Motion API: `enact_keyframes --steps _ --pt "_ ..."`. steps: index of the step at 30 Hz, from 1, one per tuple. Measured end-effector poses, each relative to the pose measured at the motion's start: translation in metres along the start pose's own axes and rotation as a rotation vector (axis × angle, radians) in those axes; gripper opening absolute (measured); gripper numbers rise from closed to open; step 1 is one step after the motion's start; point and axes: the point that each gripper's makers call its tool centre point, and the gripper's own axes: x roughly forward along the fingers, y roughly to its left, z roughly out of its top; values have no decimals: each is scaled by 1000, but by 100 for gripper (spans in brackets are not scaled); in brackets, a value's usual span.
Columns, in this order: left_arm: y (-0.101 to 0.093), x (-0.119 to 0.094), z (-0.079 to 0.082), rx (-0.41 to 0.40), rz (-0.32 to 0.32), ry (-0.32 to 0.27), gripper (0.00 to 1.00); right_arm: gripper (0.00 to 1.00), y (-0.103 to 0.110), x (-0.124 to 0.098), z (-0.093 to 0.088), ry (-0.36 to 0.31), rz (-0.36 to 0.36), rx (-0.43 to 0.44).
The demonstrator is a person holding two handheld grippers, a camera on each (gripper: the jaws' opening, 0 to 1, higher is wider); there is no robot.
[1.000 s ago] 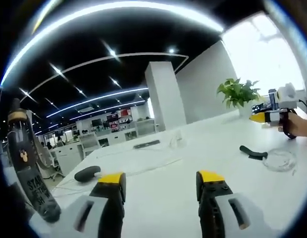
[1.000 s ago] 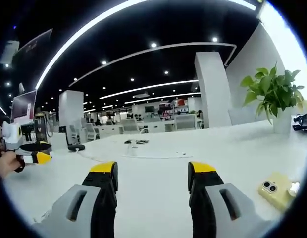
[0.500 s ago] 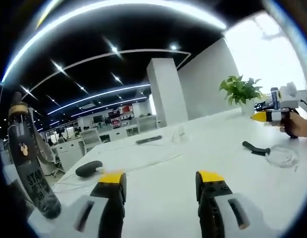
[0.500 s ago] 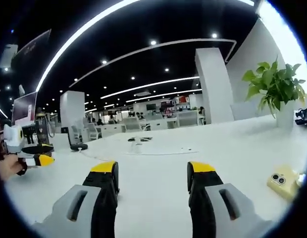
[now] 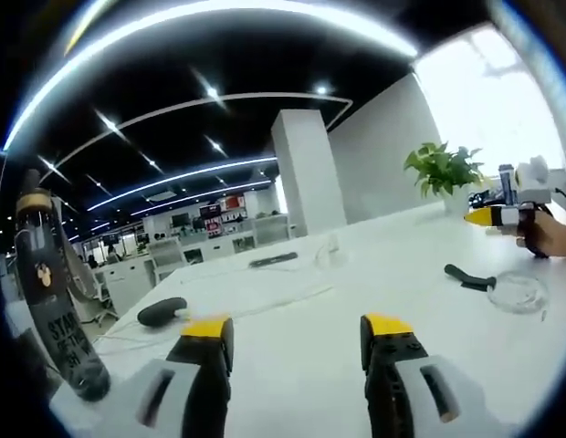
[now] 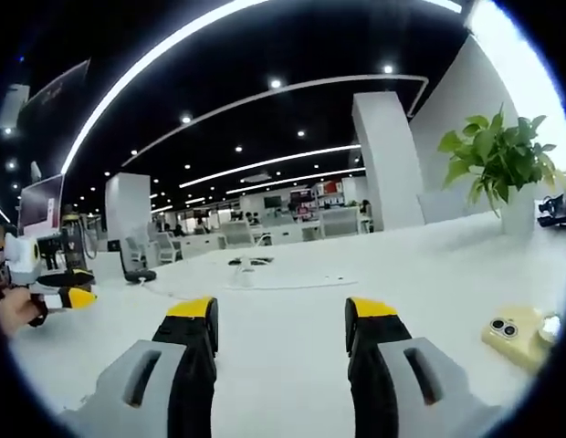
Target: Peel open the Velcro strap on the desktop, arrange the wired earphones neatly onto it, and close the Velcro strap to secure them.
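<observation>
Velcro strap (image 5: 469,276), dark, lies at the right of the left gripper view beside coiled earphones (image 5: 518,292), well apart from the left gripper (image 5: 297,330); both grippers' jaws gape, holding nothing.

In my left gripper view, a bottle (image 5: 55,301) stands at the far left of the surface (image 5: 301,356), a mouse (image 5: 162,312) just right of it. The strap (image 5: 468,276) lies at right, earphones (image 5: 518,290) beside it, a plant (image 5: 443,171) behind. In my right gripper view, a phone (image 6: 520,335) lies lower right.
</observation>
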Motion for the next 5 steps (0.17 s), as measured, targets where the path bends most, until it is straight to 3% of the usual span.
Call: enact_keyframes --steps 2,5 --pt "-2 1 0 -8 -12 3 59 58 1 0 -2 6 -1 -17" --pt "-5 -3 16 -96 -43 -67 59 58 2 -1 -3 8 4 -28"
